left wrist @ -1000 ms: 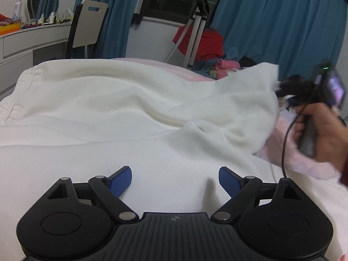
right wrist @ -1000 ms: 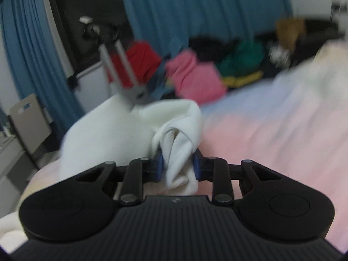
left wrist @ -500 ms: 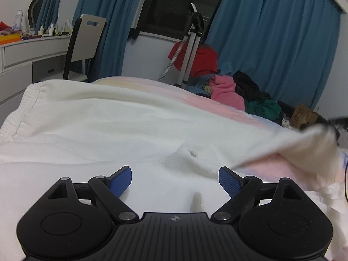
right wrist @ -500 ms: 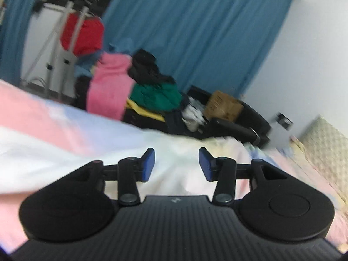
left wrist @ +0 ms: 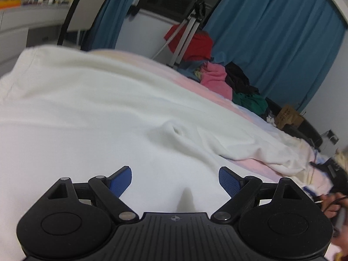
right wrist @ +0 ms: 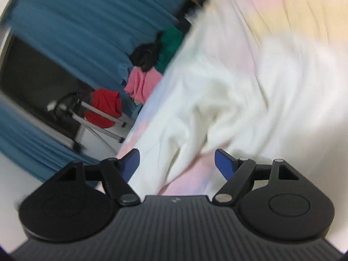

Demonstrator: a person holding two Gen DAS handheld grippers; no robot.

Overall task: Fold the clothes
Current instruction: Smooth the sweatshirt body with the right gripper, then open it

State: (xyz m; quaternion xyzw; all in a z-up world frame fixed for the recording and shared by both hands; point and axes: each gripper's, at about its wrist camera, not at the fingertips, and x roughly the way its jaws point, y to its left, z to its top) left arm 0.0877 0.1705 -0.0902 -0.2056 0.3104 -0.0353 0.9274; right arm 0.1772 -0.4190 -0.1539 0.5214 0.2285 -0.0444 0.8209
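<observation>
White garment spread on bed; both sets of jaws apart, nothing clamped.

Left gripper: jaws wide apart, garment body extending toward 12 o'clock, sleeve trailing toward 3 o'clock. Right gripper: jaws opening, a loose sleeve fold lying between them toward 12 o'clock, unpressed. Fabric is cream-white, soft, creased; the right view is motion-blurred.

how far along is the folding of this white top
Early. Done: the white garment lies spread on the pastel bedsheet, its sleeve laid out sideways. In hand: nothing; left gripper open, right gripper opening above the sleeve. Left: every fold.
</observation>
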